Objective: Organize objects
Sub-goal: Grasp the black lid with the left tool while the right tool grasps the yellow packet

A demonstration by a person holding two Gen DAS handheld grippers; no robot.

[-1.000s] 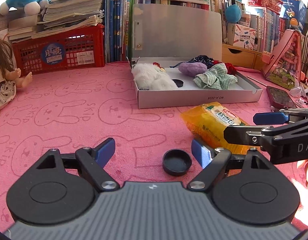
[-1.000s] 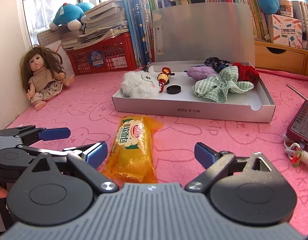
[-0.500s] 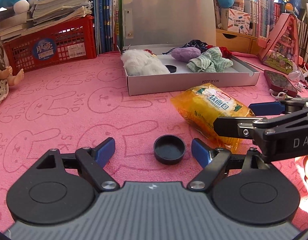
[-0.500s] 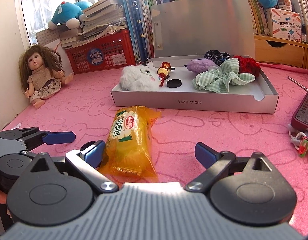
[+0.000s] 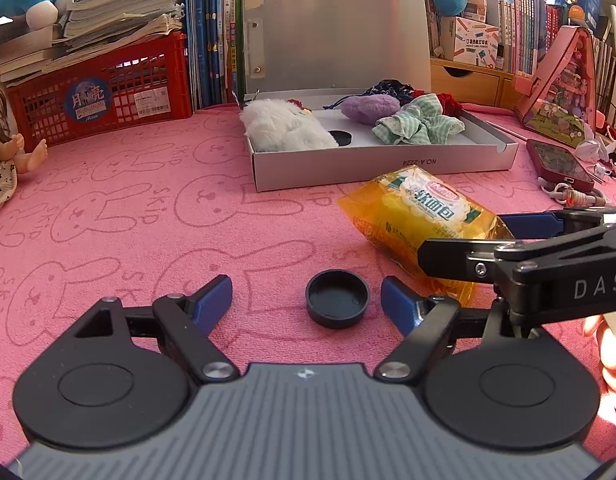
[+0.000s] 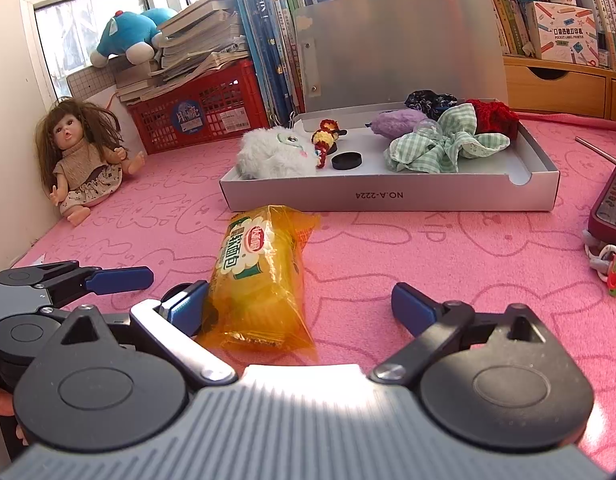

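Note:
A small black cap (image 5: 337, 304) lies on the pink cloth between the fingers of my left gripper (image 5: 305, 300), nearer the right pad. The jaws are closing and neither pad touches the cap. A yellow bread packet (image 6: 259, 280) lies between the fingers of my right gripper (image 6: 299, 304), which is open; its left pad is at the packet's edge. In the left wrist view the packet (image 5: 420, 216) and the right gripper (image 5: 488, 240) show at the right. Behind stands an open silver box (image 6: 388, 196) holding a white plush toy (image 6: 271, 156), a checked cloth (image 6: 440, 148) and another black cap (image 6: 346, 160).
A doll (image 6: 83, 160) sits at the left wall beside a red crate (image 6: 199, 116) piled with books. A dark red device (image 5: 560, 164) and a key ring (image 6: 608, 268) lie at the right. A pink house-shaped case (image 5: 560, 96) and a wooden drawer unit (image 6: 556, 88) stand behind.
The left jaws have narrowed a little around the black cap. Both views have tipped slightly. The cap and the packet lie where they were.

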